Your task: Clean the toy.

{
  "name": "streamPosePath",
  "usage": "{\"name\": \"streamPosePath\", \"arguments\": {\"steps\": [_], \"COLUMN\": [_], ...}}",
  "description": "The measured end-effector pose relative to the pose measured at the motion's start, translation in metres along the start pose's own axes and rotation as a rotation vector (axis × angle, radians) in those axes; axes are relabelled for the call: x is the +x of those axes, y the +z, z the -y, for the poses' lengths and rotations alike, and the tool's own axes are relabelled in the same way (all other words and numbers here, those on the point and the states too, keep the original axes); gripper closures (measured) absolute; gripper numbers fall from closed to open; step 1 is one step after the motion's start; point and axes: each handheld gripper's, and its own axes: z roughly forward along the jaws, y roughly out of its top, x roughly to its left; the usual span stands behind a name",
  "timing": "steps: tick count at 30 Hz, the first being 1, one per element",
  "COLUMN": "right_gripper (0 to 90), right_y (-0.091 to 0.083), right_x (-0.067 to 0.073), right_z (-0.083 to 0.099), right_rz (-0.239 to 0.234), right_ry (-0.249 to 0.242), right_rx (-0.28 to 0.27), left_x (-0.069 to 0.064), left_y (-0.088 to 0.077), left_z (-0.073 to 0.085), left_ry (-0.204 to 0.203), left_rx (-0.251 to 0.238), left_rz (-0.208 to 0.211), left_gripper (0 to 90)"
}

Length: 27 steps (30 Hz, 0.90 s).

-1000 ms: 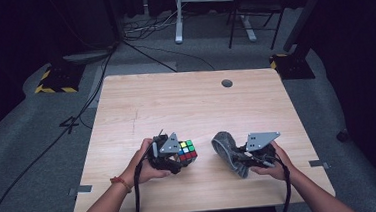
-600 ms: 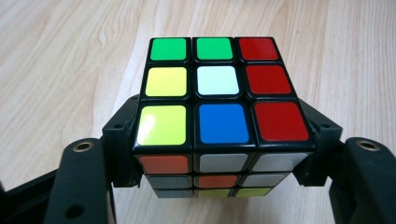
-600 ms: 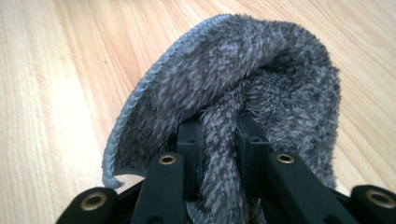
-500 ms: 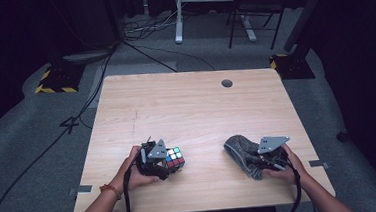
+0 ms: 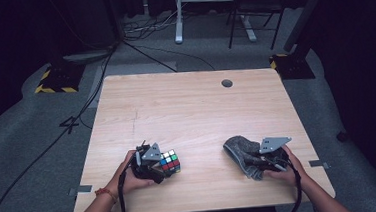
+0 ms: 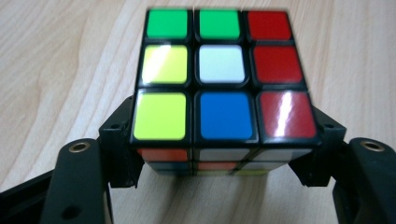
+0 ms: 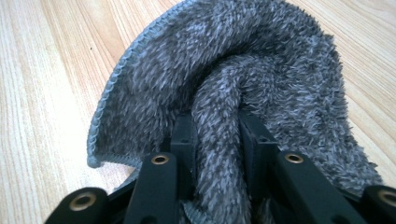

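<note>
Rubik's cube (image 6: 219, 79) and grey cloth (image 7: 243, 93), near the tabletop's (image 5: 186, 111) front edge, sit between loosening jaws of left gripper (image 5: 156, 169) and right gripper (image 5: 260, 163): open fully before lifting away.

No writing, label, brand or number can be read anywhere in these views. The nearest thing to a sign is the yellow-and-black hazard striping (image 5: 53, 88) on the dark base that stands on the floor off the table's far left corner; it carries no words. A similar striped edge (image 5: 274, 59) shows on the base off the far right corner.
</note>
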Motion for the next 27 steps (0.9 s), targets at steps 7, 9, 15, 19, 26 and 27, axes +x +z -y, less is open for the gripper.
{"name": "streamPosePath", "arguments": {"steps": [7,9,15,19,26,27], "right_gripper": [57.6,54.0,38.0,30.1,26.3,26.1], "right_y": [-0.002,-0.003,-0.006,-0.010,-0.019,-0.021], "right_x": [0.000,0.000,0.001,0.003,0.001,0.000], "right_z": [-0.003,-0.004,-0.007,-0.012,-0.016,-0.016], "right_rz": [-0.001,-0.004,0.011,0.014,0.035,0.039], "right_ry": [0.008,0.014,0.015,0.009,-0.002,0.001], "right_rx": [0.001,-0.006,-0.011,-0.026,-0.025,-0.030], "left_x": [-0.001,-0.003,-0.006,-0.009,-0.004,-0.003], "left_y": [-0.004,-0.007,-0.016,-0.024,-0.035,-0.037], "left_z": [-0.001,-0.002,-0.004,-0.005,0.006,0.008], "left_ry": [-0.003,0.003,0.009,0.018,0.005,0.000], "left_rx": [0.002,-0.008,-0.004,-0.004,-0.017,-0.019], "left_rz": [-0.021,-0.045,-0.087,-0.111,-0.147,-0.154], "left_gripper": [27.6,24.2,17.5,16.3,15.6,15.8]}}
